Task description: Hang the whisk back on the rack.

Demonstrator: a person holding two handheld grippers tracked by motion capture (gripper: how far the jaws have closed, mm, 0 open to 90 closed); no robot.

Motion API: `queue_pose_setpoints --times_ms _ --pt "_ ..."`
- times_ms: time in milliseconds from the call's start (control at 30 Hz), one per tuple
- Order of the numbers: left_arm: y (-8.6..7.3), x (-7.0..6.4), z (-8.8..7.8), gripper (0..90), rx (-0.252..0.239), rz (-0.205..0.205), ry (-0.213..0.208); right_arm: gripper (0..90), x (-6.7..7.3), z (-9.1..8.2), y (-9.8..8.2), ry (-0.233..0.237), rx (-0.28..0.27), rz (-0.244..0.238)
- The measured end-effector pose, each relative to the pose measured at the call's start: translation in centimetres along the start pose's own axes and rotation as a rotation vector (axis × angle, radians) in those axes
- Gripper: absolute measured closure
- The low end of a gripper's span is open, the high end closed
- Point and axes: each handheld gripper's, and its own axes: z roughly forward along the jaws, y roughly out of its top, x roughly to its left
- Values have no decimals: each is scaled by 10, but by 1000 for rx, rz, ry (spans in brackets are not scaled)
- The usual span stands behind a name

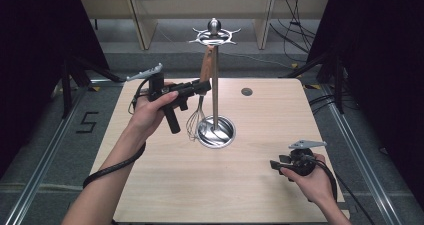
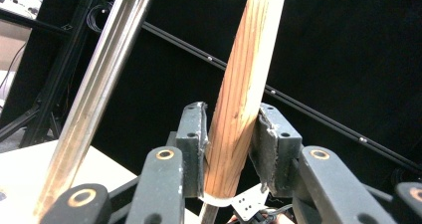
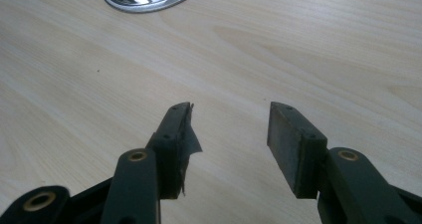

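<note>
Table (image 1: 165, 185) — pale wood-grain laminate, flat, matte.

Stand (image 1: 215, 90): polished steel pole rising from a shallow round dish (image 1: 222, 132), with a ring of curved hooks (image 1: 214, 36) under a ball knob.

Whisk (image 1: 206, 65): tapered wooden handle with lengthwise grain and thin wire loops below. It hangs close beside the pole, top up at the hooks, wires just over the dish rim. Can't tell whether it is hooked.

Left gripper (image 1: 205, 86): level, jaws narrow, pads close on both sides of the handle's lower end. Can't tell if they press.

Right gripper (image 1: 274, 164): low over the near right of the table, jaws wide, nothing between.

Step, as judged — hanging the whisk. Confirm the hook carries it before opening; ease the pads off evenly, then back out level so the handle doesn't swing into the pole.
</note>
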Motion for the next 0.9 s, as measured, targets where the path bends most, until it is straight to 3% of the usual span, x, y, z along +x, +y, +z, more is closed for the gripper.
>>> queue_pose_setpoints --times_ms 167,200,900 --pt "-1 1 0 653 -5 -9 6 528 -1 1 -1 -7 -12 -23" --pt "-1 1 0 652 -7 -13 5 528 0 0 0 -3 -2 -1" --pt "-4 4 3 612 -11 -48 28 527 0 1 0 -3 -9 0"
